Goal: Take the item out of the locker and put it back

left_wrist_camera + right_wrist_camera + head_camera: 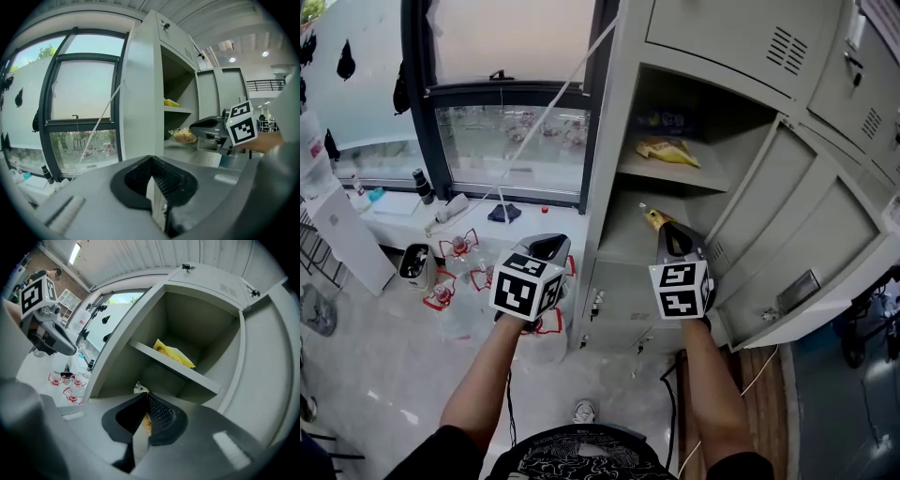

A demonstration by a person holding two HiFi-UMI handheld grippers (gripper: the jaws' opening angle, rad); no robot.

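Note:
A grey locker (602, 178) stands open with a shelf across its middle. On that shelf lies a yellow snack bag (667, 150), also visible in the right gripper view (172, 354). My right gripper (662, 231) is at the mouth of the lower compartment, shut on a small golden snack packet (653, 218) whose crimped end pokes out past the jaws (140, 389). In the left gripper view the same packet (184, 136) juts from the right gripper (202, 125). My left gripper (546, 247) hangs in front of the locker's left wall, shut with nothing between its fingers (152, 172).
The locker door (797, 246) swings out to the right, with more closed lockers above and beside it. To the left are a window (511, 141), a white ledge (441, 225) and several red-trimmed things (457, 246) on the floor. A cable (670, 412) runs by the locker's foot.

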